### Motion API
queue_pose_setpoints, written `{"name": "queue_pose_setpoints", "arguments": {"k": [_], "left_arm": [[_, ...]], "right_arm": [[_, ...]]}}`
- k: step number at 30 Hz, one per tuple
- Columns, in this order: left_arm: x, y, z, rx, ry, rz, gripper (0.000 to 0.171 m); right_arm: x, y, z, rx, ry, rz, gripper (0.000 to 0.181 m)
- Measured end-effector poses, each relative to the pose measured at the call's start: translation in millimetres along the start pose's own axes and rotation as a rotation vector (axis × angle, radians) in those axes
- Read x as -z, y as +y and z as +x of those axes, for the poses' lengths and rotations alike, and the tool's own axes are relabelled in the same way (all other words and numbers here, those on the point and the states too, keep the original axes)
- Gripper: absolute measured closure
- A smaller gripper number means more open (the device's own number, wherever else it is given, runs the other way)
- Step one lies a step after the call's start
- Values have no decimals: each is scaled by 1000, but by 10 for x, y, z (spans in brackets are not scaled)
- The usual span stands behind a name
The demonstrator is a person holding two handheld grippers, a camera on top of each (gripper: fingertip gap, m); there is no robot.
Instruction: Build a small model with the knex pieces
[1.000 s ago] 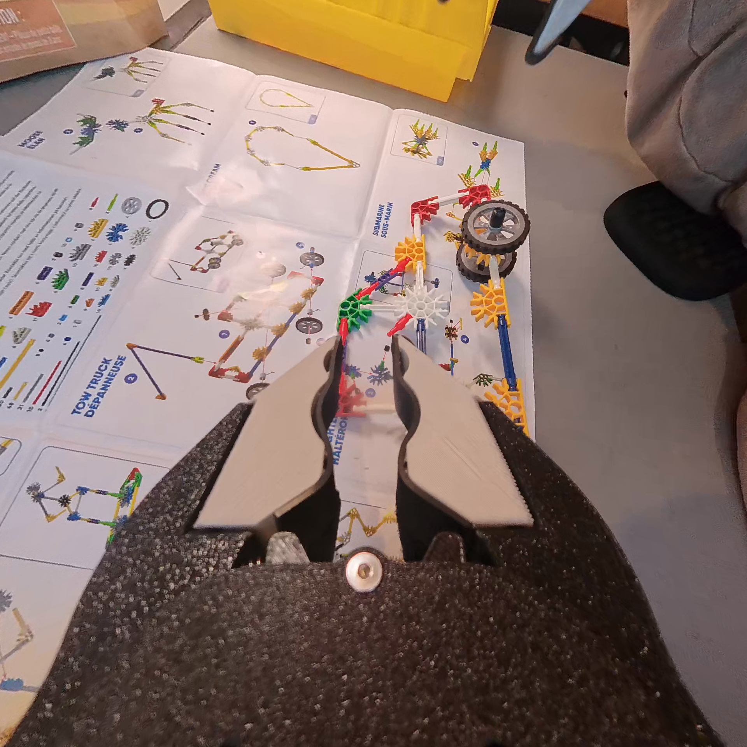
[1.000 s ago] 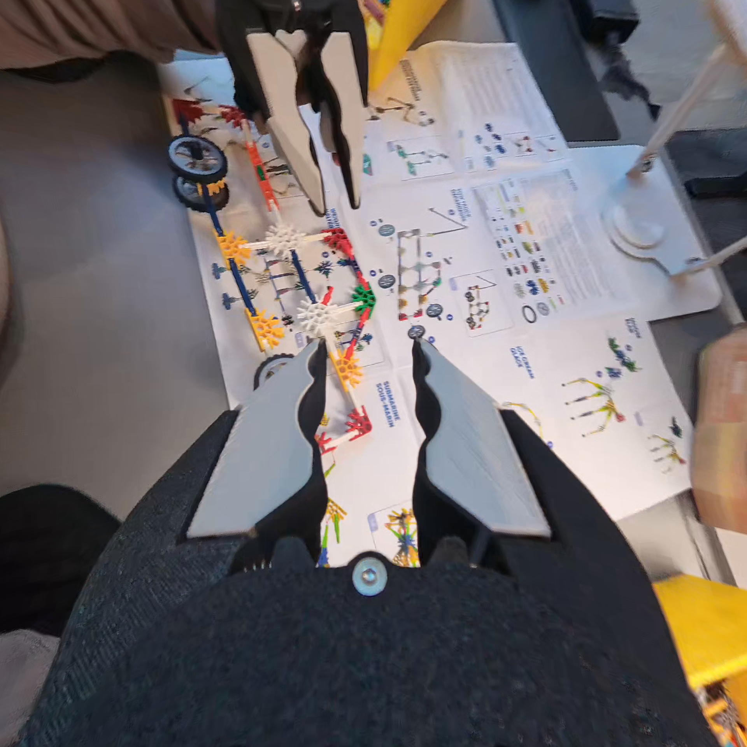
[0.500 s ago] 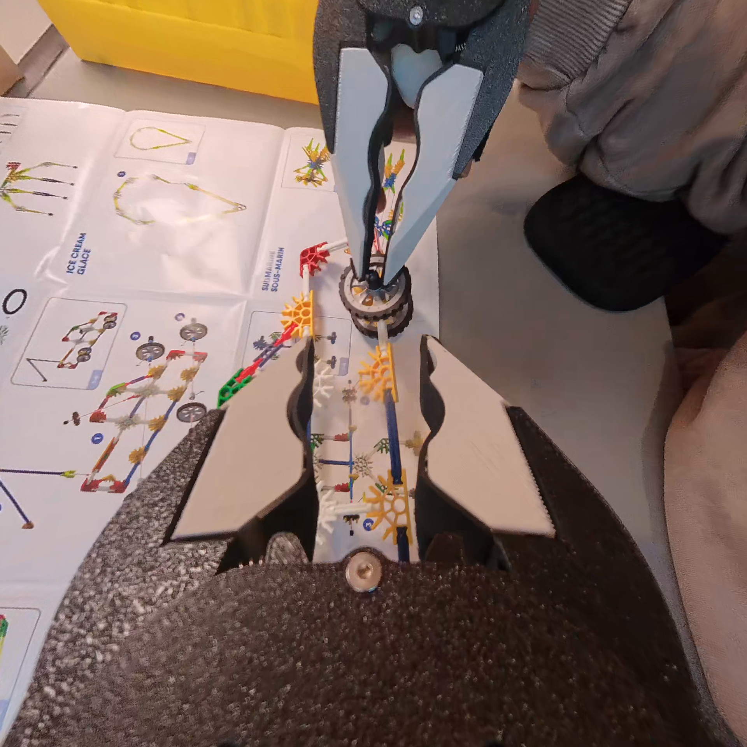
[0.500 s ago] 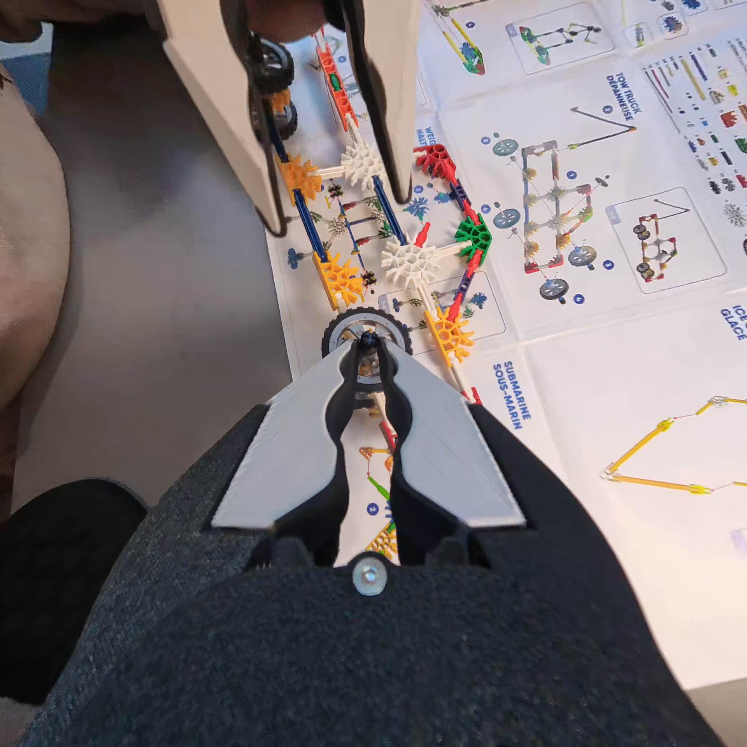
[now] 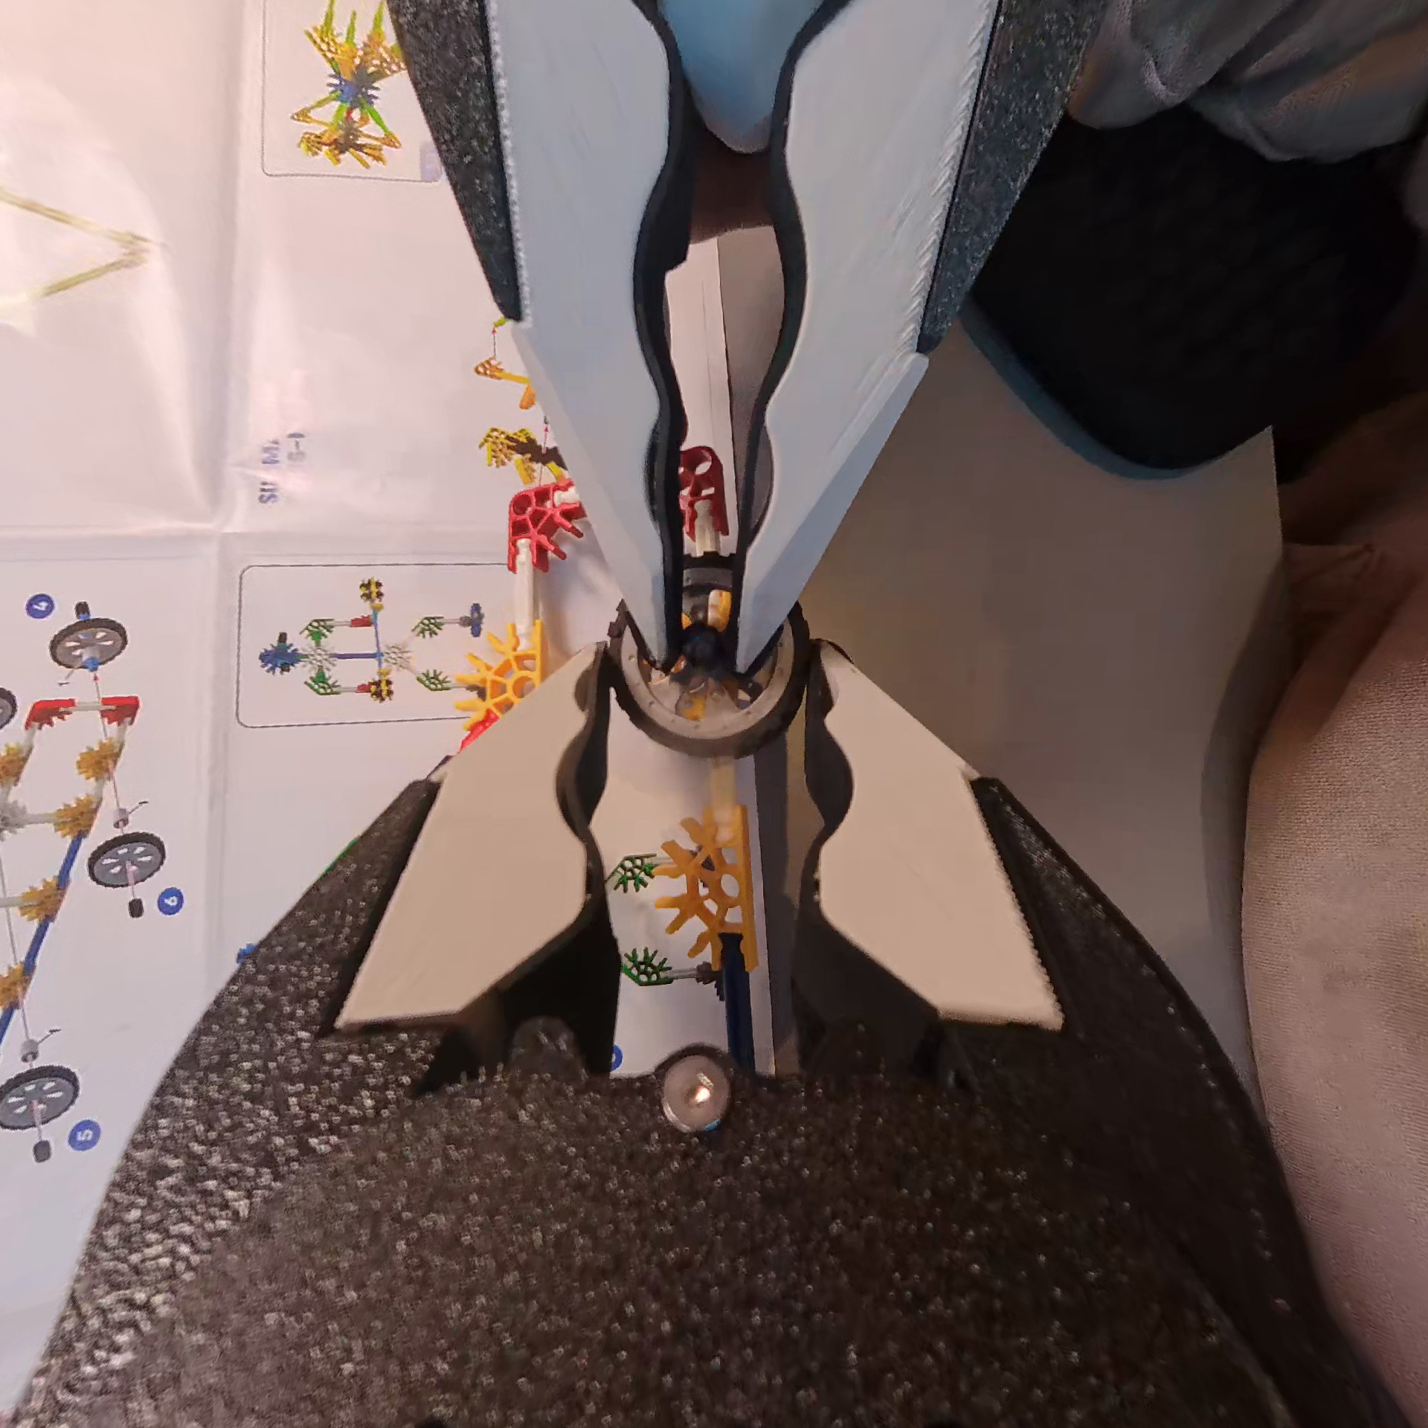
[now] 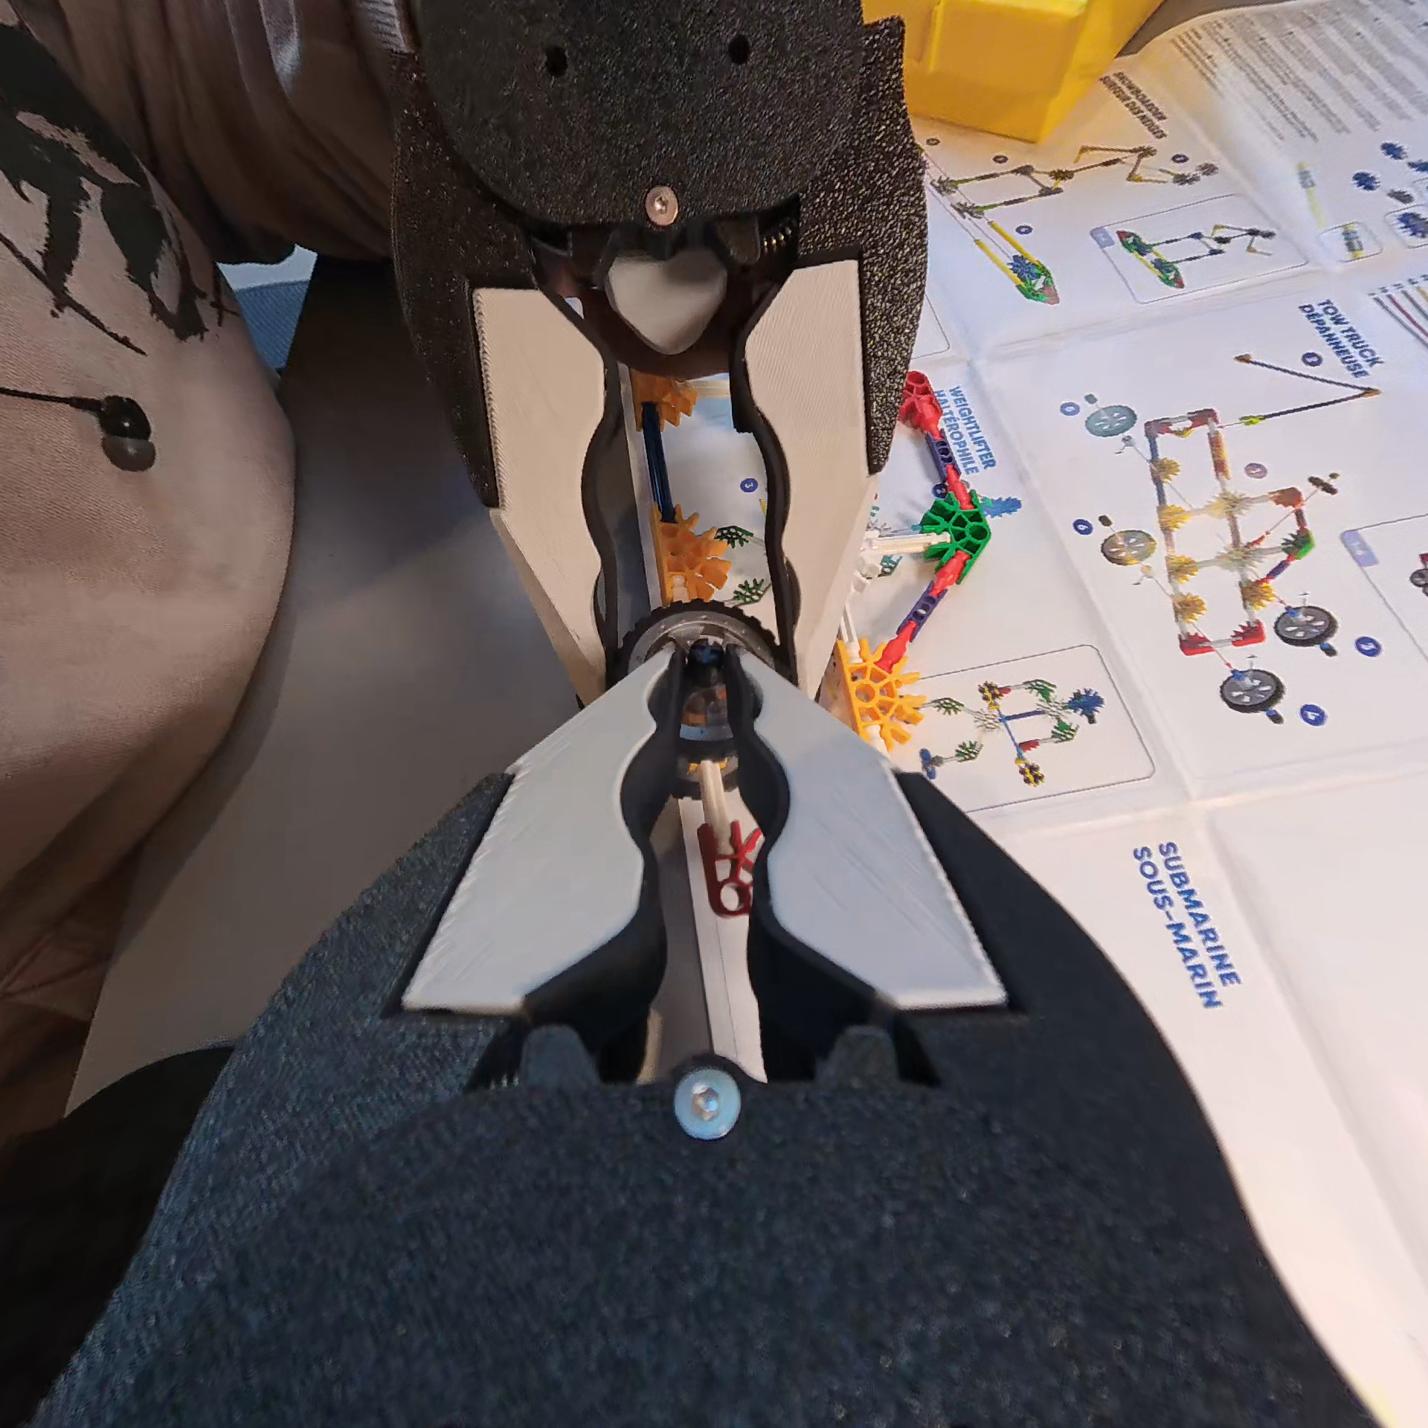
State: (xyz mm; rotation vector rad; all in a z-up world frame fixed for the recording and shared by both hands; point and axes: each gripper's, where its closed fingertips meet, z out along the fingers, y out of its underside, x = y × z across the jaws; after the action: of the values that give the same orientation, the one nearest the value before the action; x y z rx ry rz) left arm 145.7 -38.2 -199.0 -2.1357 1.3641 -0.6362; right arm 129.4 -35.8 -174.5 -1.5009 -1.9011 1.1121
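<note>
A rod-and-connector toy model lies on a printed instruction sheet (image 5: 154, 402), with yellow (image 5: 711, 881), red (image 5: 541, 525) and green (image 6: 958, 533) connectors. One grey wheel with a black tyre (image 5: 695, 734) stands at its end and also shows in the right wrist view (image 6: 680, 618). My left gripper (image 5: 708, 661) is open, with its jaws close on either side of that tyre. My right gripper (image 6: 705, 668) comes from the opposite side. It is shut on the small black axle end (image 6: 705, 655) at the wheel's hub. It also shows in the left wrist view (image 5: 702, 657).
The sheet (image 6: 1159, 850) covers a grey table (image 5: 1004, 618). A yellow box (image 6: 1004, 62) stands at the far edge. A person's clothed body (image 6: 116, 541) is close beside the wheel, and a dark rounded object (image 5: 1159, 309) lies past it. The grippers are tip to tip, or close to it.
Both grippers have closed in on the wheel from opposite sides. The left jaws now straddle the tyre. The right gripper stays pinched on the hub.
</note>
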Motion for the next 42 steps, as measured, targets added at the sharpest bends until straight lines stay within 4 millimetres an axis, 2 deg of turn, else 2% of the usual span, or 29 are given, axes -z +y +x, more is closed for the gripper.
{"name": "queue_pose_setpoints", "arguments": {"k": [6, 12, 17, 33, 34, 35, 36, 37, 39, 41, 42], "left_arm": [[5, 17, 9, 18, 22, 1, 123], [44, 53, -21, 33, 29, 15, 123], [135, 26, -28, 47, 50, 35, 124], [229, -14, -25, 55, 86, 74, 123], [213, -1, -10, 50, 92, 67, 127], [92, 164, -11, 36, 80, -17, 124], [27, 170, 57, 70, 125, -1, 124], [25, 141, 72, 66, 114, 2, 124], [73, 79, 142, -13, 90, -17, 124], [12, 106, 162, -40, 84, -56, 123], [-12, 90, 183, -36, 100, -45, 123]], "right_arm": [[-36, -26, -2, 8, 13, 12, 176], [-72, -87, 32, -122, -32, 144, 177], [-57, -202, 35, -162, -65, 231, 178], [-62, -388, 50, -228, -97, 334, 179], [-64, -403, 51, -233, -99, 345, 179], [269, -814, 46, -292, -182, 634, 181], [529, -981, 161, -287, -147, 707, 181], [567, -956, 228, -180, -32, 643, 181], [411, -835, 145, -159, -13, 558, 181], [273, -706, 104, -131, 7, 468, 181], [278, -700, 71, -110, 0, 446, 181]]}}
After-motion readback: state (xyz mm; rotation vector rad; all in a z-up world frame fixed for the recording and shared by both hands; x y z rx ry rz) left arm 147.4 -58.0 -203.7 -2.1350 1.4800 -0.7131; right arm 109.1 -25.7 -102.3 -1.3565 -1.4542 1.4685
